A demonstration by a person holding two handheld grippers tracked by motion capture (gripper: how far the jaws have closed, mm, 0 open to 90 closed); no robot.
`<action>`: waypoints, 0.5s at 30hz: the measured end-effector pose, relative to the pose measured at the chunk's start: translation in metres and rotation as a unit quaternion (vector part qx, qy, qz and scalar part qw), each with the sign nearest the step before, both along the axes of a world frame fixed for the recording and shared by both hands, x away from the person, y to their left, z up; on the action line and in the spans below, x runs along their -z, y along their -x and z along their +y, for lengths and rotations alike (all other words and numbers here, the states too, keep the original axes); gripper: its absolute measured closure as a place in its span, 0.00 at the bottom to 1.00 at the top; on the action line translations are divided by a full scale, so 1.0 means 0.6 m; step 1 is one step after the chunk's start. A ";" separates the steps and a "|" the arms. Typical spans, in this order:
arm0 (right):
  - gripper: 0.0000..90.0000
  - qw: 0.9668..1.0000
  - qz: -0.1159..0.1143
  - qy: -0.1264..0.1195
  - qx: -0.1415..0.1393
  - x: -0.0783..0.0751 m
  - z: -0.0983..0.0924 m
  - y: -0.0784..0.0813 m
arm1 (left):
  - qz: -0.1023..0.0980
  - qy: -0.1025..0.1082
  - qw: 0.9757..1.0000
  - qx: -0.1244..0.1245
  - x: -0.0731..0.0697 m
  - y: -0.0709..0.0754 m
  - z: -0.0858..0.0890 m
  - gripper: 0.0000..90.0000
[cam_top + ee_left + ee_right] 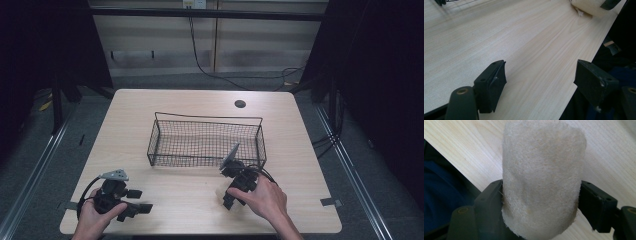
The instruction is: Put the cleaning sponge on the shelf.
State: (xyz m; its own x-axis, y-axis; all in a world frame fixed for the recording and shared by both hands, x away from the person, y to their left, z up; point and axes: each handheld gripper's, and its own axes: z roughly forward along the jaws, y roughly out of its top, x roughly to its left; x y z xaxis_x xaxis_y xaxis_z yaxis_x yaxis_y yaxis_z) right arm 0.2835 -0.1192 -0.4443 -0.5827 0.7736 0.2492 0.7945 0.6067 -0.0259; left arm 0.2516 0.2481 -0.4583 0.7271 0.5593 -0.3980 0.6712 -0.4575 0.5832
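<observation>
High view – table: a pale wood table (200, 210) with a black wire basket (206, 141) standing near its middle, nothing seen inside it.
High view – right gripper: the right gripper (229, 201) sits low at the near edge, in front of the basket's right end, the hand wrapped round it. What it grips is hidden by the hand here.
High view – left gripper: the left gripper (142, 201) rests near the front left corner, well apart from the basket.
Left gripper view – claw: jaws wide apart over bare wood at the table's edge – nothing between them.
Right gripper view – claw: jaws part-closed and touching both flanks of a beige fuzzy roll (541, 182), apparently a rolled cloth or sponge, which stands up between them over the table close to its near edge.
Right gripper view – grip: the pads meet the roll low down, near its lower end, so most of it stands free above.
Risk – slip: I judge the soft pile may compress and let the roll slide out if it is lifted quickly.
Risk – tilt: held so low, the roll could tip and catch the basket's rim on the way in.
Risk – edge: a drop here may roll it off the near edge.
</observation>
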 end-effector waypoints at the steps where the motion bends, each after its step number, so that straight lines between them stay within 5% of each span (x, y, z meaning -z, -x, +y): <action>1: 0.27 1.000 0.000 -0.001 -0.002 0.000 -0.001 0.000 | 0.000 0.000 1.000 -0.001 0.000 0.000 0.000 0.27; 15: 0.27 1.000 -0.007 -0.006 -0.002 -0.022 -0.011 0.002 | 0.002 0.002 1.000 -0.008 0.000 0.000 0.001 0.25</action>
